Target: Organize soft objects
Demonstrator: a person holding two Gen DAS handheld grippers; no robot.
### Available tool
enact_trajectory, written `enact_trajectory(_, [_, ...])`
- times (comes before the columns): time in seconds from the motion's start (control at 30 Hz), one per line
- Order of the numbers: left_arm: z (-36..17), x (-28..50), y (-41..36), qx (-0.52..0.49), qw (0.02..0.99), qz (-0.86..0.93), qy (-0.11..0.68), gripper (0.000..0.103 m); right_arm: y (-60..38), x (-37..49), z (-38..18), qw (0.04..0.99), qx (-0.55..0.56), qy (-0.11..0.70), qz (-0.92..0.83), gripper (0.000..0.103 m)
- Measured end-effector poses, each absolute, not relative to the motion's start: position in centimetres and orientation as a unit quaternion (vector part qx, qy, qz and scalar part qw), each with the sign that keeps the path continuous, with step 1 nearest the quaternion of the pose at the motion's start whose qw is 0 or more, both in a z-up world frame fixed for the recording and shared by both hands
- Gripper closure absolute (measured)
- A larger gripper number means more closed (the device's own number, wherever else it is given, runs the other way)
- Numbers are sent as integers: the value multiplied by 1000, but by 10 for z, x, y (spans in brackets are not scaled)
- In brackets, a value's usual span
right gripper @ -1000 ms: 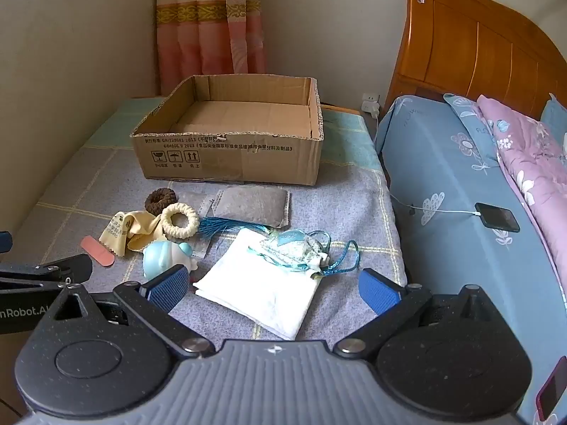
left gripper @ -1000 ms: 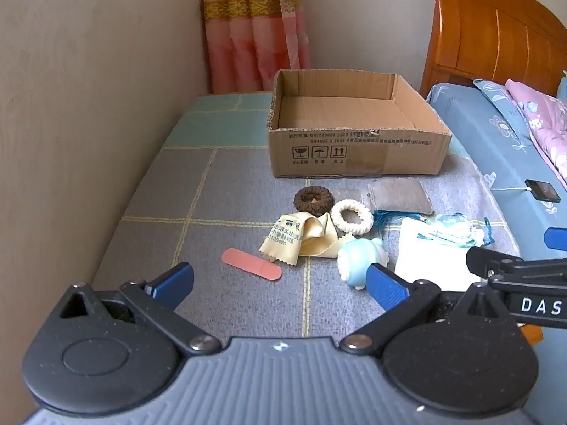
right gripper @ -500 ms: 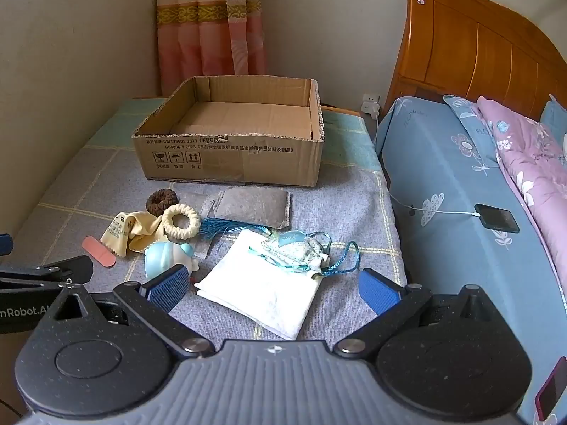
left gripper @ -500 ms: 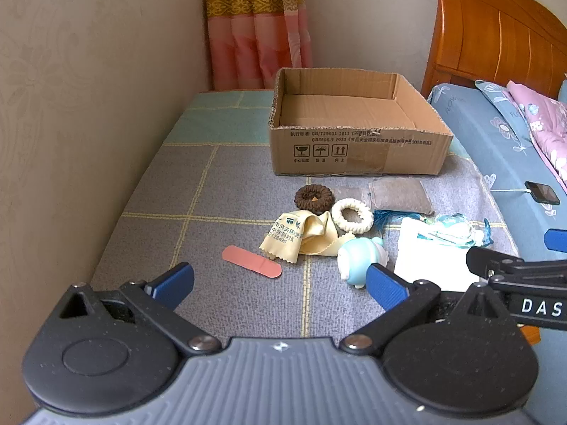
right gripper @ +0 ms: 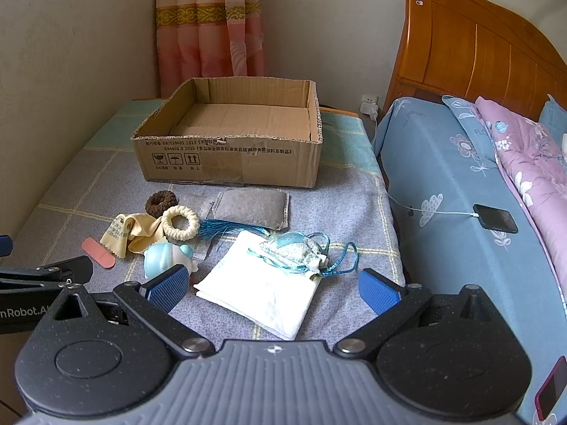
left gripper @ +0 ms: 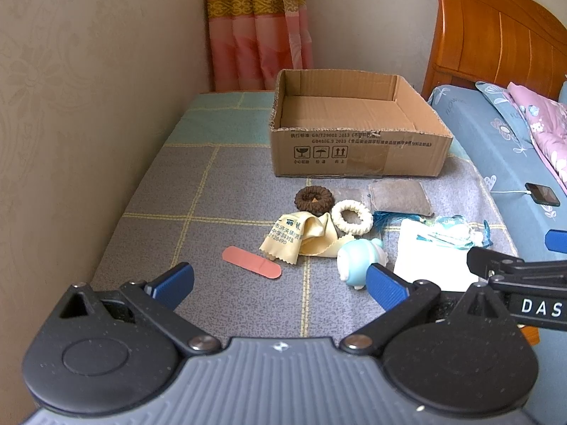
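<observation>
An open, empty cardboard box stands at the back of a grey checked cloth. In front of it lie a brown scrunchie, a white scrunchie, a yellow cloth, a pink plaster, a pale blue soft toy, a grey pouch, a folded white cloth and a blue-stringed sachet. My left gripper is open and empty, hovering short of the plaster. My right gripper is open and empty over the white cloth.
A wall runs along the left. A bed with blue sheet, pink quilt and wooden headboard lies to the right. A phone on a charging cable rests on the bed. A curtain hangs behind the box.
Both grippers have drifted slightly back and up; the scene sits a little lower and farther in view. No object has moved, and both stay open.
</observation>
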State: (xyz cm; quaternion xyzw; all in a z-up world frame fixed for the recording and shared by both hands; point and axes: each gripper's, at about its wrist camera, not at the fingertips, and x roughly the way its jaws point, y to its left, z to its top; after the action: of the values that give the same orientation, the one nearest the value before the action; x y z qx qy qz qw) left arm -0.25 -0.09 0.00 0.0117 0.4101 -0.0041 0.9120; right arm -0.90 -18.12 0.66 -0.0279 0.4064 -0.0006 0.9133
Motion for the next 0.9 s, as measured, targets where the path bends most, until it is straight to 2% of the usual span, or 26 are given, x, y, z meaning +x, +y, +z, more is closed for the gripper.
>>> enact_trajectory(0.9, [2, -2, 1, 9, 912, -6, 409, 1, -182, -9, 10, 915, -31, 403, -3, 0])
